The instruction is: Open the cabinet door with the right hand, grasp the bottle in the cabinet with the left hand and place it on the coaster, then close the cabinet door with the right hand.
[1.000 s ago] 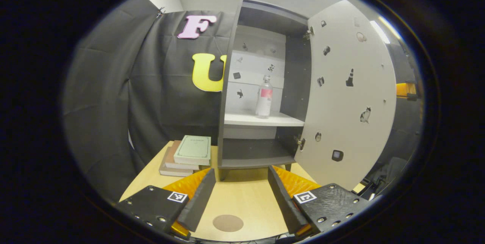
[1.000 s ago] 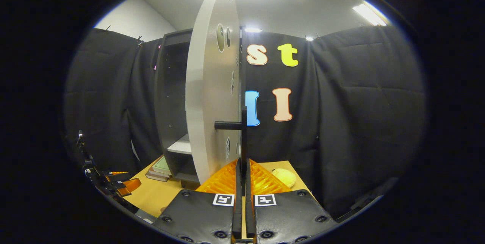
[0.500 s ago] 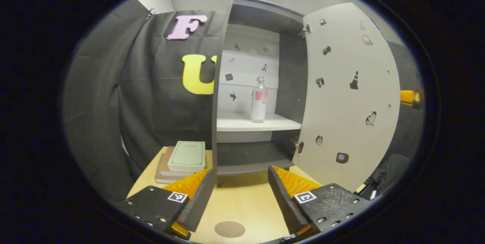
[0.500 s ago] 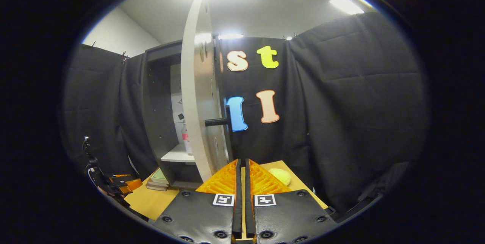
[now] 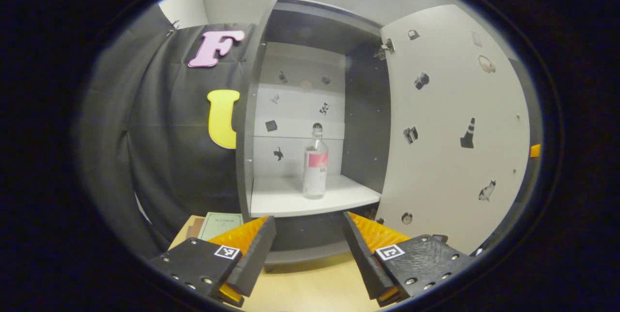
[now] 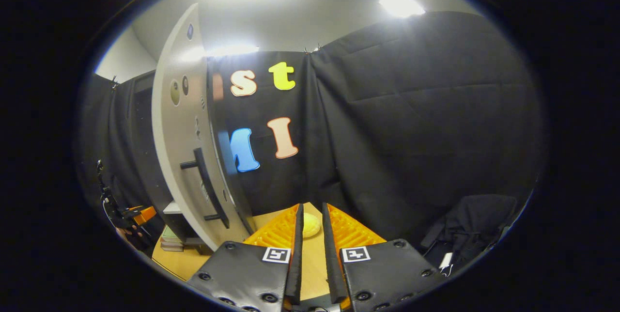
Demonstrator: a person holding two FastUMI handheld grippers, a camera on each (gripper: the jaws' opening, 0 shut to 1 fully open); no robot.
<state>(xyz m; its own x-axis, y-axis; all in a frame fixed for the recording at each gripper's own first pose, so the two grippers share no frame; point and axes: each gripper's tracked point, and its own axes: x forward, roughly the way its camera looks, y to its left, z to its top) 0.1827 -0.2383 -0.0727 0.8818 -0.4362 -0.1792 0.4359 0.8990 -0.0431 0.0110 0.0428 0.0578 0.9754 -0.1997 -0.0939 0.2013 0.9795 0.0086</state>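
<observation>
With the cabinet door (image 5: 455, 128) swung open, I am lining my wide-open left gripper (image 5: 306, 244) up on the bottle (image 5: 315, 164) standing on the shelf (image 5: 286, 200), my right gripper (image 6: 310, 246) hanging slightly parted and empty; next comes the reach inside.

1 cabinet (image 5: 310, 26), 1 open door (image 5: 450, 123), 1 bottle (image 5: 315, 164), 2 grippers (image 5: 306, 254) (image 6: 310, 254), 1 book stack (image 5: 213, 225), 1 yellow object (image 6: 310, 225)

Cabinet shelf (image 5: 281, 200) is carrying upright bottle (image 5: 315, 166); table (image 5: 310, 288) is supporting cabinet (image 5: 252, 123) & books (image 5: 215, 225).
</observation>
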